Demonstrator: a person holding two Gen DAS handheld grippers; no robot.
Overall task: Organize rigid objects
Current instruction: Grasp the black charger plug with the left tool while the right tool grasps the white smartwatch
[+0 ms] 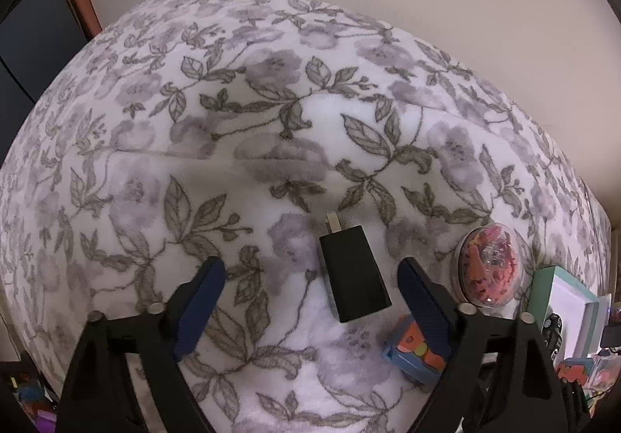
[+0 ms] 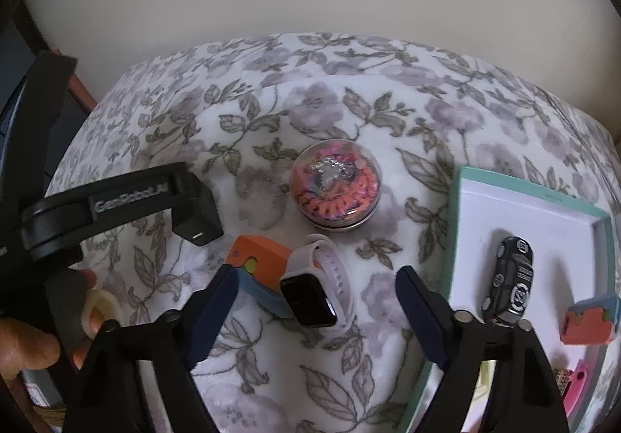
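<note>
Btwn open left tongs [image 1: 312, 279]: charger [image 1: 353, 272].

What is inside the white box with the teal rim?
Inside the white box with the teal rim lie a black toy car and an orange-and-blue block. The right hand-held gripper hides the box's near corner.

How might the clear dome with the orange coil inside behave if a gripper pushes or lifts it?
The dome looks smooth and rounded, so pads may slip. Its flat base probably keeps it from rolling on the soft blanket. Clear plastic might crack if squeezed.
</note>
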